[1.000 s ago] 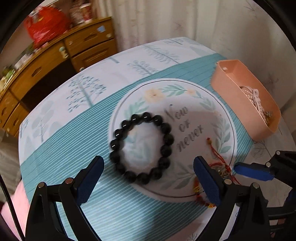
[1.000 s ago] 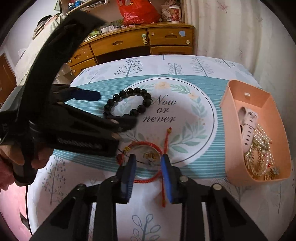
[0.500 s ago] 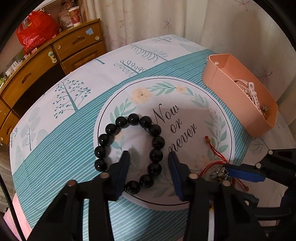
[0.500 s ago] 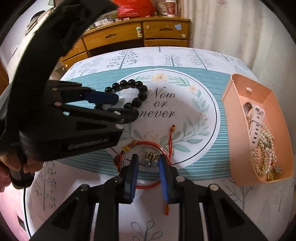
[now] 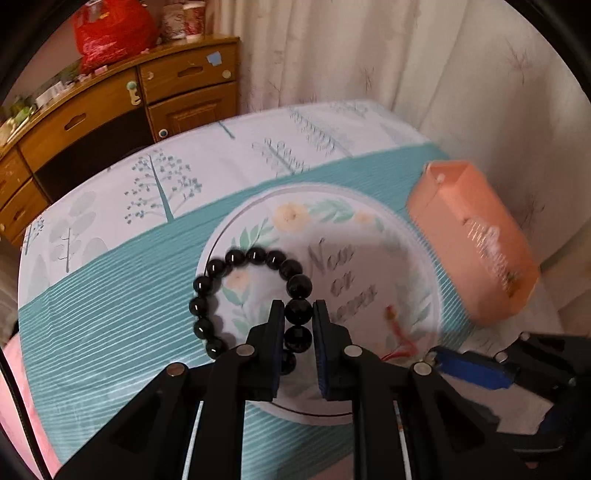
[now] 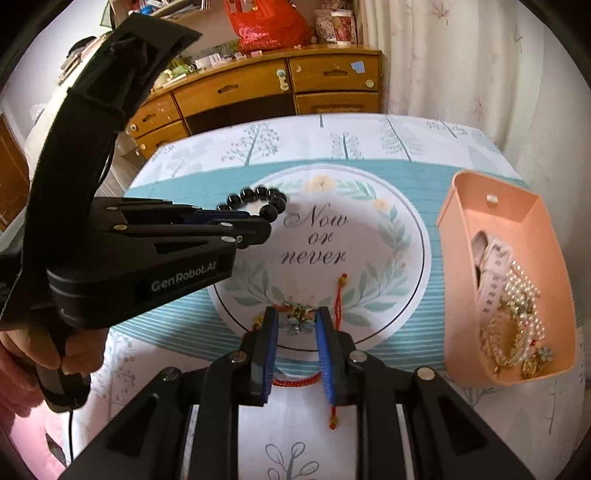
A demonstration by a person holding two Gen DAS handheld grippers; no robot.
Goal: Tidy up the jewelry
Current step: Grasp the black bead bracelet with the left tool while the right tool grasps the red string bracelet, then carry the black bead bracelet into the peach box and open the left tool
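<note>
A black bead bracelet [image 5: 236, 291] lies on the round "Now or never" print of the tablecloth [image 5: 110, 295]. My left gripper [image 5: 298, 312] is shut on its right side, with beads between the pads; it also shows in the right wrist view [image 6: 255, 230] beside the bracelet [image 6: 258, 199]. A red string bracelet with metal charms [image 6: 301, 314] lies at the print's near edge. My right gripper [image 6: 295, 317] straddles its charms with the jaws narrowed around them. A pink box [image 6: 517, 280] at the right holds a white watch strap, pearls and gold pieces.
A wooden dresser [image 6: 258, 92] with a red bag [image 6: 266, 22] and cups stands beyond the table. A curtain [image 6: 461, 66] hangs at the back right. A hand [image 6: 33, 350] holds the left gripper's handle.
My left gripper moved onto the black bracelet's right side and closed from wide open onto its beads. My right gripper stayed narrowed over the red bracelet's charms and moved slightly forward.
</note>
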